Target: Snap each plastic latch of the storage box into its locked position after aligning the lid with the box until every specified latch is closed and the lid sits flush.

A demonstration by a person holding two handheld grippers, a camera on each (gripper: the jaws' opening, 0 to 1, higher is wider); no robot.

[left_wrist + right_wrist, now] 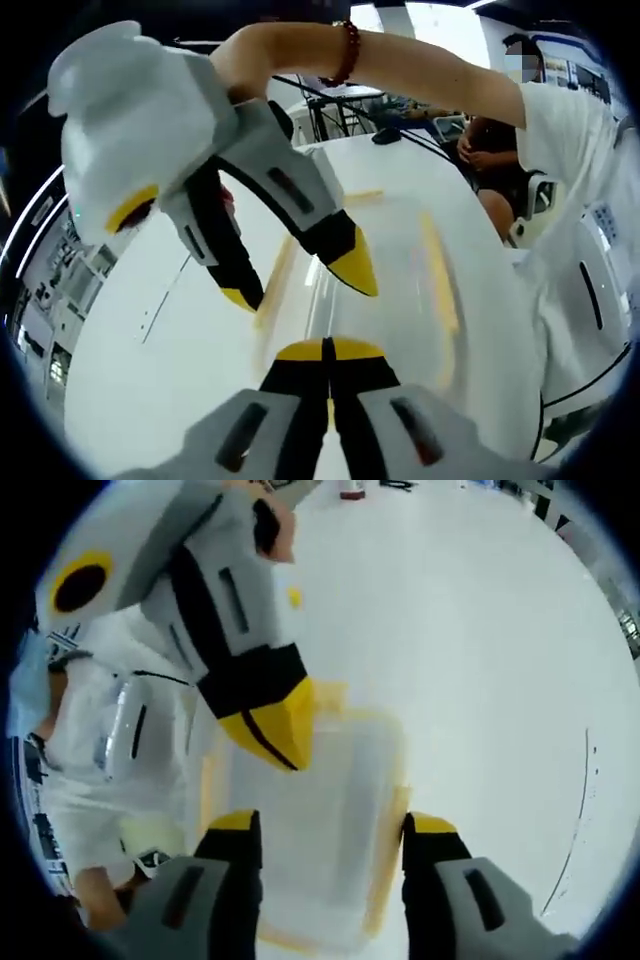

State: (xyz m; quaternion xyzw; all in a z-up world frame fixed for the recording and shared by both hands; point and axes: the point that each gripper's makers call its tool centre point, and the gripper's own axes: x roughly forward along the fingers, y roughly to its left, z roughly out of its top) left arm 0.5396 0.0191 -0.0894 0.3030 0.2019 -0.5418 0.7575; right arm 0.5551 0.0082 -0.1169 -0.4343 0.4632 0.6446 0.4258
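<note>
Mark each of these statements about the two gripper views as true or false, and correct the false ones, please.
1. The left gripper has its jaws shut. True.
2. The right gripper has its jaws shut. False: they stand apart, over the storage box.
3. The storage box is clear with yellow latches. True.
4. The table is black. False: it is white.
5. The person wears a beaded bracelet on the wrist. True.
6. The left gripper is clamped on a latch. False: its shut tips hold nothing.
</note>
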